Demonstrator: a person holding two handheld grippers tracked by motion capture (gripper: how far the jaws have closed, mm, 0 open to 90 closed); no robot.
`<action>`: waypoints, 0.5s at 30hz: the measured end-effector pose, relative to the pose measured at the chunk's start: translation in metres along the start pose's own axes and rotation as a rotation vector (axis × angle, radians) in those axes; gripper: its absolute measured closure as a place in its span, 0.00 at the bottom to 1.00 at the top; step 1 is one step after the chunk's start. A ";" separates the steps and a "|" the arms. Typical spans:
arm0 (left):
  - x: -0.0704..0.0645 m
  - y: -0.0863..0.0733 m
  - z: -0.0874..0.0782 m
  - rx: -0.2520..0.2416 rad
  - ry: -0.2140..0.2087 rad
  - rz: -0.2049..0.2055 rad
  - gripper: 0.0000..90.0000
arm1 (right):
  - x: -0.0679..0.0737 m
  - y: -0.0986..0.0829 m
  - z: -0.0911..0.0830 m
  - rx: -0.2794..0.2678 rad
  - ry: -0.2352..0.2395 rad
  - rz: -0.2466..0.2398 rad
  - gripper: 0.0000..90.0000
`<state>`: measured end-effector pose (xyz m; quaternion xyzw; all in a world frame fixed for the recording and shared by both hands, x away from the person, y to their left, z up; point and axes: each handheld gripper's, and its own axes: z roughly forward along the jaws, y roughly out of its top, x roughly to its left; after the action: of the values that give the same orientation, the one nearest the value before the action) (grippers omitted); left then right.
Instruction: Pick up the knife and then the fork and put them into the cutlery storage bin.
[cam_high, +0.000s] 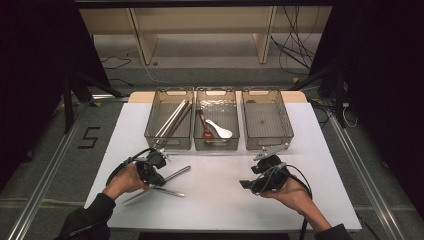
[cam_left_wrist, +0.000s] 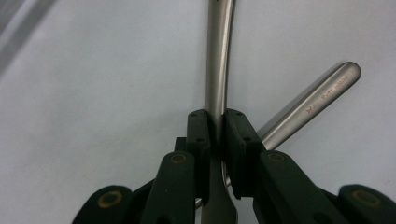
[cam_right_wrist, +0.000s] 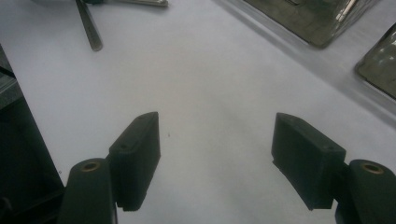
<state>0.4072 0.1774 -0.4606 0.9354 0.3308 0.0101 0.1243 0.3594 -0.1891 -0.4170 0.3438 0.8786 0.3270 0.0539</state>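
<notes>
Held utensil: the steel utensil (cam_left_wrist: 218, 70) lies on my near-left part of the white table (cam_high: 220, 200), crossing a second steel handle (cam_left_wrist: 310, 105).
Left gripper: my left gripper (cam_left_wrist: 215, 128) has its jaws pinched on that utensil's stem.
Right gripper: my right gripper (cam_right_wrist: 215, 154) is spread wide over bare table, near-right.
Clearance: open surface between both grippers.
Far boundary: three clear bins (cam_high: 216, 125) in a row.
</notes>
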 end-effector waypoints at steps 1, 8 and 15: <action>0.001 0.000 0.000 -0.002 -0.003 -0.008 0.89 | 0.000 0.000 0.000 0.000 0.000 -0.001 0.37; 0.007 -0.003 -0.001 -0.009 -0.008 -0.054 0.90 | 0.001 0.000 -0.001 -0.002 0.001 0.001 0.37; 0.008 -0.003 -0.001 -0.018 -0.020 -0.065 0.90 | 0.000 0.000 -0.001 -0.004 0.003 -0.001 0.38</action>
<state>0.4115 0.1851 -0.4613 0.9231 0.3598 -0.0007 0.1361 0.3590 -0.1891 -0.4164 0.3429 0.8782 0.3292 0.0534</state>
